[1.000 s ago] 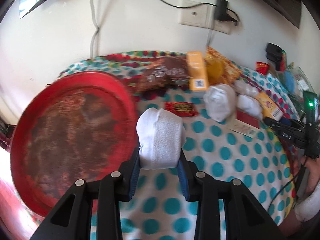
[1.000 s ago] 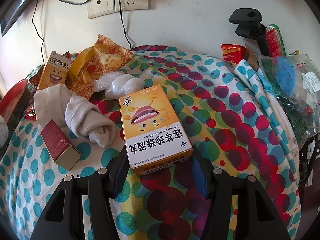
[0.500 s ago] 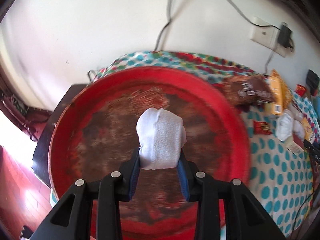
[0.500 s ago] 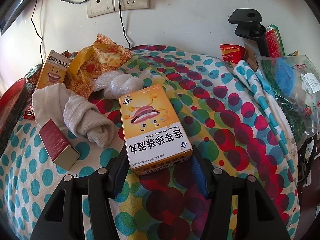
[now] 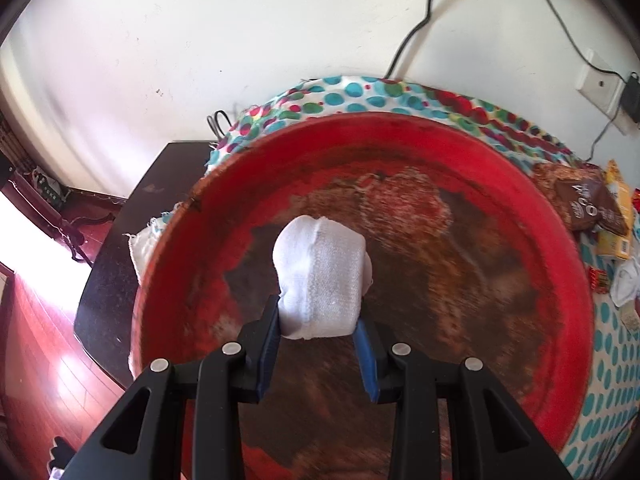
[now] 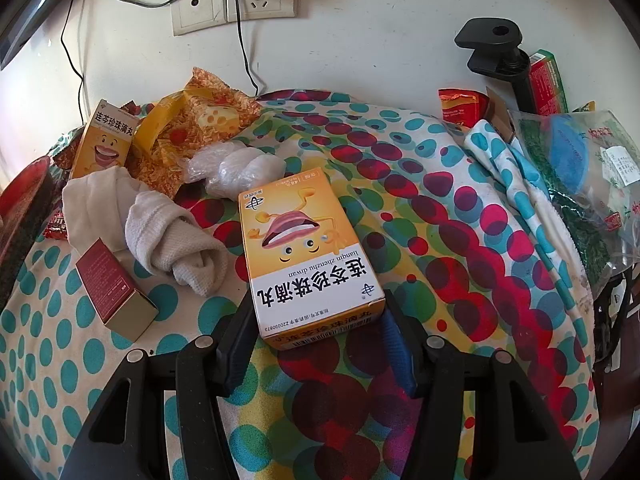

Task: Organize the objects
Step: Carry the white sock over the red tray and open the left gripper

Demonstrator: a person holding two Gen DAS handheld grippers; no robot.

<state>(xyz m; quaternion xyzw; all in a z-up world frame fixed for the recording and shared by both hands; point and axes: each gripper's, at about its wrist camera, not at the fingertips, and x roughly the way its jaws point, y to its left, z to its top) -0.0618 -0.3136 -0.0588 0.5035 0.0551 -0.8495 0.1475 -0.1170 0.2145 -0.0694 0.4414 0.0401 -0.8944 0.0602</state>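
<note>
Over tray: left gripper (image 5: 318, 326) clamps rolled white sock (image 5: 320, 276) above round red tray (image 5: 560, 280).
Right gripper (image 6: 318, 330): jaws hold yellow cardboard medicine box (image 6: 304, 252).

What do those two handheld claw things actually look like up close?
Both look alike. The left gripper and right gripper have matte black angular plastic frames with triangular cut-outs, round silver screw heads, and blue pads lining the inner fingers. No cables, sleeves or markings show.
</note>
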